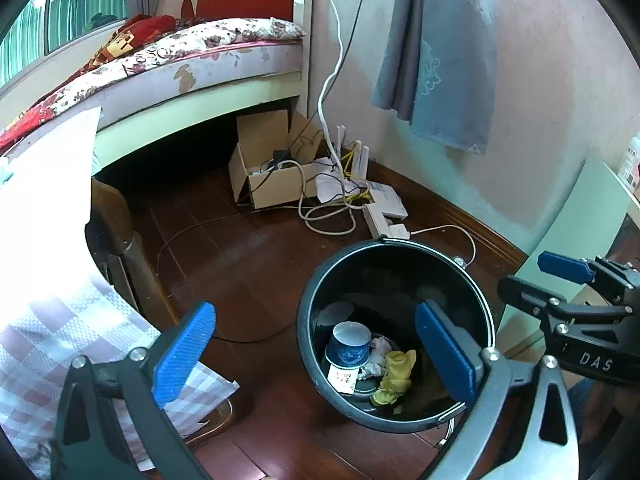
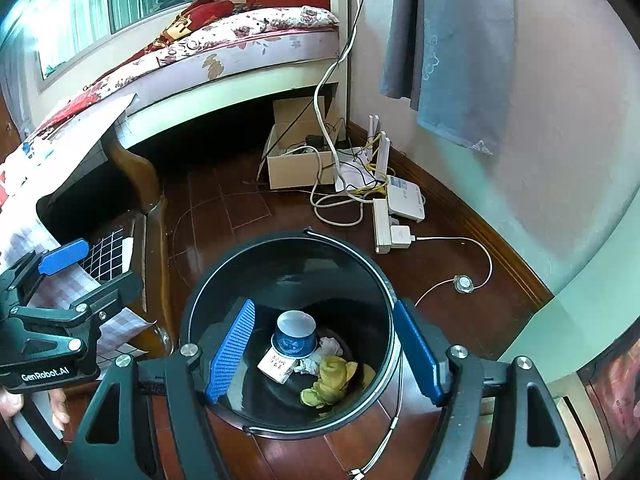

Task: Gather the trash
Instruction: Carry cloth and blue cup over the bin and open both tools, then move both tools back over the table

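Note:
A black round trash bin (image 1: 308,320) (image 2: 200,304) stands on the dark wooden floor. Inside lie a blue and white paper cup (image 1: 349,346) (image 2: 294,334), a crumpled white tissue (image 1: 378,354) (image 2: 330,346), a small white carton (image 2: 275,366) and a yellow crumpled wrapper (image 1: 396,374) (image 2: 332,378). My left gripper (image 1: 316,358) is open and empty, above the bin's left side. My right gripper (image 2: 324,356) is open and empty, directly over the bin. Each gripper also shows in the other's view, the right one (image 1: 568,272) and the left one (image 2: 60,258).
A bed (image 1: 180,64) runs along the back. A cardboard box (image 1: 272,172) with cables, a router (image 2: 378,148) and a power strip (image 2: 382,226) sit near the corner. A checked cloth (image 1: 80,320) covers a table at left. A green panel (image 1: 580,232) stands at right.

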The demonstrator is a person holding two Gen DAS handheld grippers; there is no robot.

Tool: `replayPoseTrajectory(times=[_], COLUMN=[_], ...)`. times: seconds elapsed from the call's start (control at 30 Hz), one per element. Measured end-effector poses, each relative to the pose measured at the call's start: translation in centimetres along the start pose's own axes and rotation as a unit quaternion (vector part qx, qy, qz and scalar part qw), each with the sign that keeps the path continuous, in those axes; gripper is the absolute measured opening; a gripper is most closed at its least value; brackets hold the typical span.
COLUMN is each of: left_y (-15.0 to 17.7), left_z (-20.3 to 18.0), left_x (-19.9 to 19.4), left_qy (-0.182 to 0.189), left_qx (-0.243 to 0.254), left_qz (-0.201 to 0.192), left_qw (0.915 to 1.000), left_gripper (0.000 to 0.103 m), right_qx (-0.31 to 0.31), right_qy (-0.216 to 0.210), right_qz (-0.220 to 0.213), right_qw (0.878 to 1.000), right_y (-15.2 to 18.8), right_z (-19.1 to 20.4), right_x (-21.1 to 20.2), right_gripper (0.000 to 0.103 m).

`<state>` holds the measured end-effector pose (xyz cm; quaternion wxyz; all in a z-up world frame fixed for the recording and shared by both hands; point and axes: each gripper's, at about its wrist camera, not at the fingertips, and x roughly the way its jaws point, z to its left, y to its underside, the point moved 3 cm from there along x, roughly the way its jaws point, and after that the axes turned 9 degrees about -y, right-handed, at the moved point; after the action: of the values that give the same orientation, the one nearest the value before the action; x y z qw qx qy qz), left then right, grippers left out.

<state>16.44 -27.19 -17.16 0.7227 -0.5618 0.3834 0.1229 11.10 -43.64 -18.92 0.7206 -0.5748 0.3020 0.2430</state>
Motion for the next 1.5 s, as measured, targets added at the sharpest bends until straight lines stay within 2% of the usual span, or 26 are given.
replayPoseTrajectory(times=[0.43, 0.77, 1.03, 1.5], left_y=[-0.4, -1.7, -2.2, -3.4], left_z=[1.0, 2.1, 3.5, 8.9], left_x=[-0.9, -3.7, -6.3, -10.1], left_qy=[-0.018, -0.036, -0.034, -0.066], left_qx=[-0.005, 0.001, -0.005, -0.047], left_qz=[-0.007, -0.029, -0.049, -0.088], left_qw=[0.9998, 0.9989, 0.9982, 0.9929], left_gripper=[0.102, 0.102, 0.102, 0.102], right_qx=[-0.011, -0.026, -0.036, -0.072], right_qy=[-0.006, -0.012, -0.019, -0.040], right_qz=[-0.002, -0.011, -0.030, -0.074], right_qw=[1.000, 1.000, 0.999, 0.994], right_y=[0.1, -0.3, -1.2, -4.3], right_z=[0.8, 2.5, 4.4, 9.0], right_x=[-0.2, -1.2, -3.1, -6.5], right_gripper=[0.074, 0.074, 0.074, 0.074])
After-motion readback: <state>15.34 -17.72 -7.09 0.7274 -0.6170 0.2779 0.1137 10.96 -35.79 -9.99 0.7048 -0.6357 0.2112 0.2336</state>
